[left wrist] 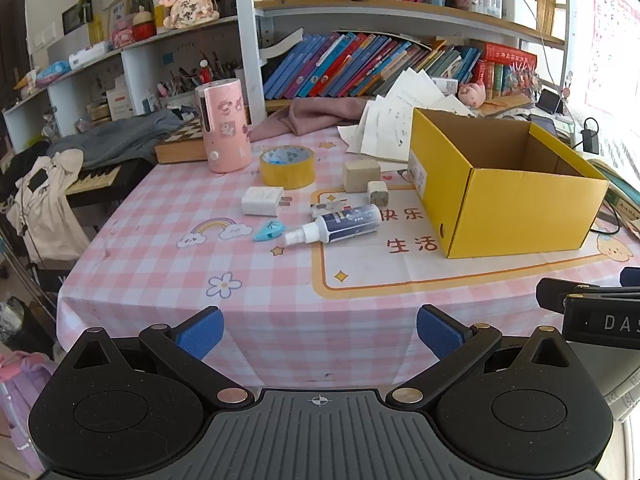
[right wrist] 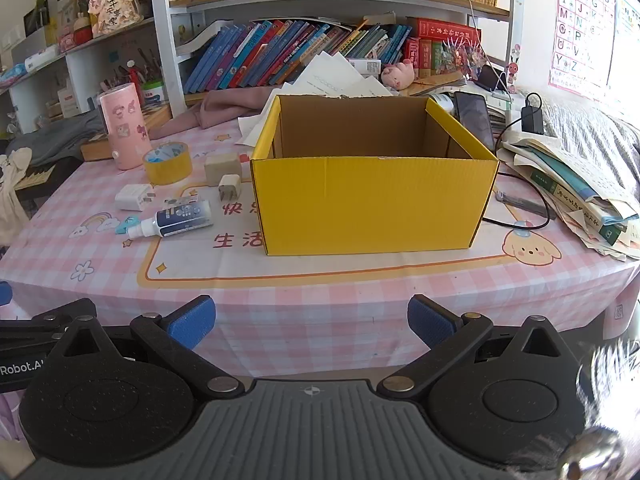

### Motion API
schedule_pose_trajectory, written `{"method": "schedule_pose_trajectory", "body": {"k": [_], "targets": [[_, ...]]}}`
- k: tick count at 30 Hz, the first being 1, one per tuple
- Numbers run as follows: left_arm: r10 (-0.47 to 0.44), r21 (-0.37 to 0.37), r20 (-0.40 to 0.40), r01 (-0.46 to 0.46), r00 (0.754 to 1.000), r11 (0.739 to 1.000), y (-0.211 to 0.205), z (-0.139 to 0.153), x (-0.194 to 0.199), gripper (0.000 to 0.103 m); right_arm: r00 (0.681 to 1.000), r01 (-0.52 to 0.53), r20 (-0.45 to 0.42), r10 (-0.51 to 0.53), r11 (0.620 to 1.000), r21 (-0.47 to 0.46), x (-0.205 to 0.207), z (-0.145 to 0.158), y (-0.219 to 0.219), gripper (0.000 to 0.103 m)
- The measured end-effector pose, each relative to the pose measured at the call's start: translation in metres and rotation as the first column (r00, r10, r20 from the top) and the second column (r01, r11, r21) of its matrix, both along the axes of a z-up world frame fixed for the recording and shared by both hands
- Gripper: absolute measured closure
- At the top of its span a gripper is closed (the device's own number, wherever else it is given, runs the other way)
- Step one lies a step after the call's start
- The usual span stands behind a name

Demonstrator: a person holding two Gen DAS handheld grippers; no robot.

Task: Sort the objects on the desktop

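Left gripper (left wrist: 320, 330) wide open, holds nothing; right gripper (right wrist: 312, 322) same, both at table edge. Sorting not started. Spray bottle (left wrist: 338, 224) nearest, lying flat; grab it first. Beyond: plug (left wrist: 262, 201), tape roll (left wrist: 287, 167). Yellow box (right wrist: 372, 204) probably empty; floor hidden.

Tablecloth (left wrist: 248, 320): "快乐 生活". Wall poster (right wrist: 576, 28): alphabet letters. Other claw's body: "Robot.AI", "DAS".
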State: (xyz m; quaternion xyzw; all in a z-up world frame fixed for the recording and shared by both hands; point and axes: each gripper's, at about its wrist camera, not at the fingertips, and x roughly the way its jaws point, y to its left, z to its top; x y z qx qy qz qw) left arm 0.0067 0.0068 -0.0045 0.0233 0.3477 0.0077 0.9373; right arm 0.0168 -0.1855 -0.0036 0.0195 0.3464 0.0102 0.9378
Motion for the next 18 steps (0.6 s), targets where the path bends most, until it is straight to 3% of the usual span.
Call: {"method": "schedule_pose_trajectory", "body": {"k": [18], "targets": [[-0.008,-0.009,-0.014,0.008,1.0,1.0,0.0048,-0.0026,0.0069,0.0,1.0,0.0,-0.008,0.0,1.0,-0.007,0.0064,-0.0009,0.0082,0.0]]}}
